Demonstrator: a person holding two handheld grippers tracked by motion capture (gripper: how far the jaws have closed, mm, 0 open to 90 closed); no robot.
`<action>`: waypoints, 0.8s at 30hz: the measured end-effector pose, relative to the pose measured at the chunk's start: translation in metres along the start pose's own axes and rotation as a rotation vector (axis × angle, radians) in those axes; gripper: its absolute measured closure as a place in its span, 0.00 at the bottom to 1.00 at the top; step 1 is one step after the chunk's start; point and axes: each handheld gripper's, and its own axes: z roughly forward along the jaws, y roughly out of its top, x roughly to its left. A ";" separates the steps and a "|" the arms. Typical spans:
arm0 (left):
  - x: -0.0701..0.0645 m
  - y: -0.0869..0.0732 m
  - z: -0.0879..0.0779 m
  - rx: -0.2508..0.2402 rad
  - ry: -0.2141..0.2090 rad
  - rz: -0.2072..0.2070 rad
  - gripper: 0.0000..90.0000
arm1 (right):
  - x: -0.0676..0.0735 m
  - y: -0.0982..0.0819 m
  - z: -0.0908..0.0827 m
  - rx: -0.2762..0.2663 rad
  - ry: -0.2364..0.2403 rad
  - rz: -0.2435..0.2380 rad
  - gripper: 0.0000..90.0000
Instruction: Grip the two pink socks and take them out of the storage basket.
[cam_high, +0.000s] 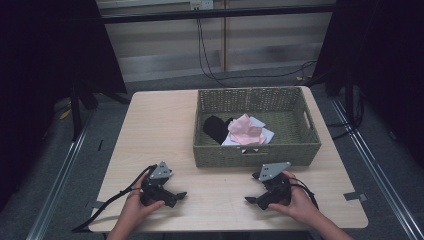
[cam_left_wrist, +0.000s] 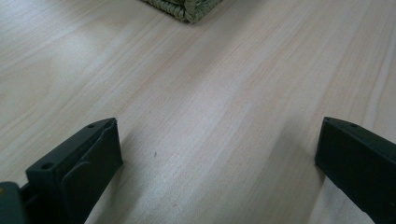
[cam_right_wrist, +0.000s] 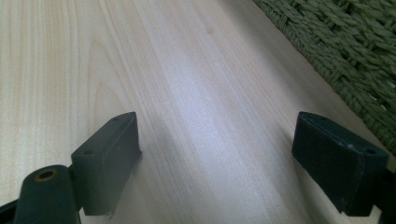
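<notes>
basket (cam_high: 256, 152) near both released grippers: left gripper (cam_high: 176, 196), right gripper (cam_high: 251, 188), probably resting on table (cam_high: 160, 130)

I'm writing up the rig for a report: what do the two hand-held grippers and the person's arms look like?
Both the left hand-held gripper and the right hand-held gripper are black, each with a grey three-cornered plate on top and two blocky black jaws with small screw holes. A black cable trails from the left one. The forearms show no sleeves.

basket (cam_left_wrist: 183, 8) cut off by top edge
</notes>
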 end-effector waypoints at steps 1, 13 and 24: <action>0.000 0.000 0.000 0.000 0.000 0.000 0.00 | 0.000 0.000 0.000 0.000 0.000 0.000 0.16; 0.000 0.000 0.000 0.000 0.001 0.000 0.00 | 0.000 0.000 -0.001 0.012 0.002 0.004 0.16; 0.000 0.000 0.000 0.000 0.001 0.000 0.00 | -0.008 0.023 -0.017 0.185 0.051 -0.029 0.19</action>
